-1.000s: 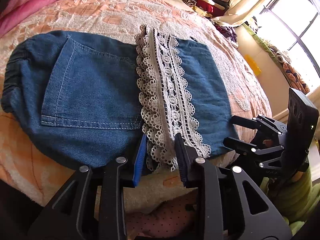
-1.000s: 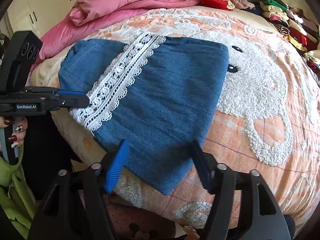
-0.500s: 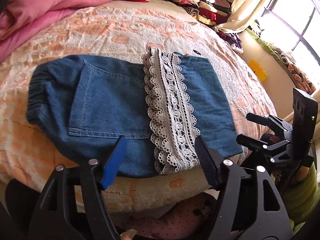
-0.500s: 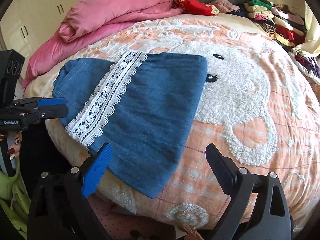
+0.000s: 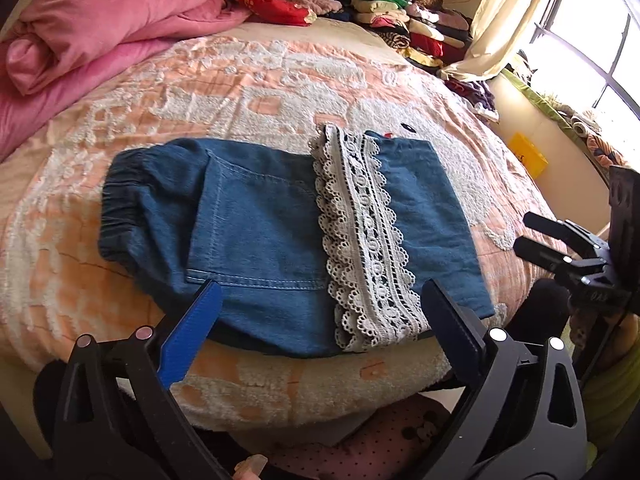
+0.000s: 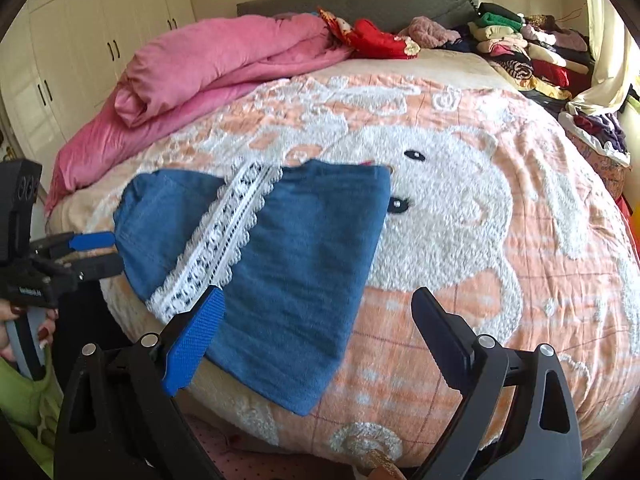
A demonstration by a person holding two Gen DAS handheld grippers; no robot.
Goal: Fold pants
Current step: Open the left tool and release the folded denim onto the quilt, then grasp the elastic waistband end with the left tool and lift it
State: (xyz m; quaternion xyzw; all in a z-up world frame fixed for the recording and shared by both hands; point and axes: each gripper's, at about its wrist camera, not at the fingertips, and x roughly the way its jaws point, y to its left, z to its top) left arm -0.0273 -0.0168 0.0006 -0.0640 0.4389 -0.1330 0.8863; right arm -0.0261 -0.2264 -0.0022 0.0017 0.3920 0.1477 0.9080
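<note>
Folded blue denim pants [image 5: 256, 232] lie flat near the front edge of the bed, with a band of white lace trim [image 5: 364, 232] laid across them. My left gripper [image 5: 320, 286] hovers just above their near edge. Its jaws are opening wide, and no cloth is pinched between them. In the right wrist view the pants [image 6: 304, 248] lie left of centre, and my right gripper [image 6: 318, 291] stands open above their near corner, holding nothing. Each gripper shows in the other's view, the right gripper [image 5: 522, 231] and the left gripper [image 6: 116, 252], a hand on its handle.
The bed has a peach bedspread [image 5: 240, 92] with a white fluffy bear pattern. A pink duvet [image 5: 100, 32] is bundled at the back left. Piles of folded clothes [image 5: 400, 20] line the back right near the window. White wardrobe doors [image 6: 100, 40] stand beyond the bed.
Both grippers let go of the pants' near edge, opened wide and rose back from the bed. The pants stay folded where they lay.
</note>
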